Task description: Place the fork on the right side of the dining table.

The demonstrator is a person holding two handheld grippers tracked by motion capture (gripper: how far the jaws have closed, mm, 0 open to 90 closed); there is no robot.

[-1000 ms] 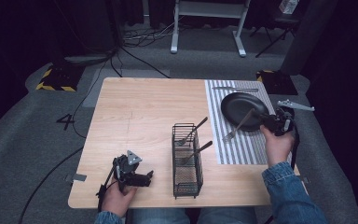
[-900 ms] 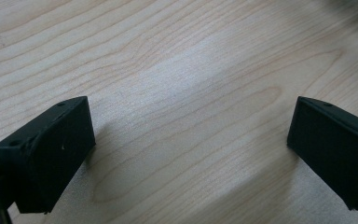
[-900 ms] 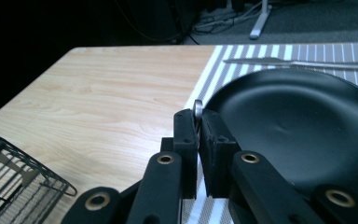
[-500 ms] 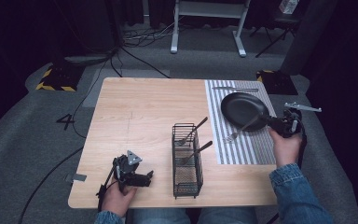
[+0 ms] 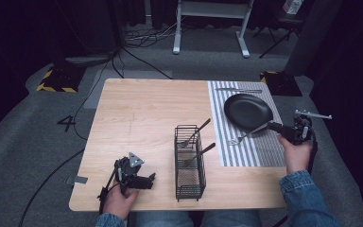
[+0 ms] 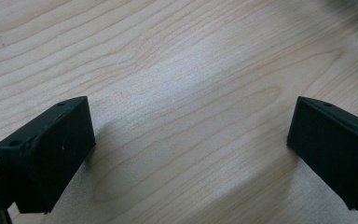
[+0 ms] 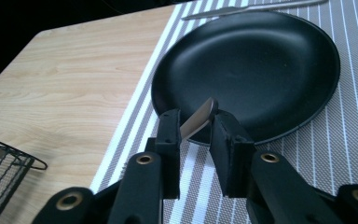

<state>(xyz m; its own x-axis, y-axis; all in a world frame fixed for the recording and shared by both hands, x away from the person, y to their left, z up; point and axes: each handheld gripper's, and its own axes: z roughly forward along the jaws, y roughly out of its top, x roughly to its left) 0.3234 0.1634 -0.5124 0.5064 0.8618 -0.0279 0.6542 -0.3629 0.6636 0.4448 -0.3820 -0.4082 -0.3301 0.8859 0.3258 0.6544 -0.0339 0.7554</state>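
A metal utensil [image 5: 246,135] lies slanted on the striped placemat [image 5: 255,153], its handle leaning over the rim of a black plate [image 5: 247,111]. My right gripper [image 5: 273,126] is at the table's right edge. In the right gripper view my right gripper [image 7: 196,125] has the handle tip [image 7: 199,119] between its jaws. They have just been opening and stand apart around it, so the gripper is open. My left gripper [image 5: 150,179] rests low at the near left. In the left gripper view it [image 6: 191,140] is open wide over bare wood.
A black wire basket [image 5: 189,165] stands near the table's front middle with two utensils [image 5: 194,134] leaning in it. A knife [image 5: 238,90] lies on the mat beyond the plate. The table's right edge is just under my right hand.
My right hand has drawn back to the right and a little nearer, and its jaws have parted around the utensil's handle. The left gripper has stayed still.
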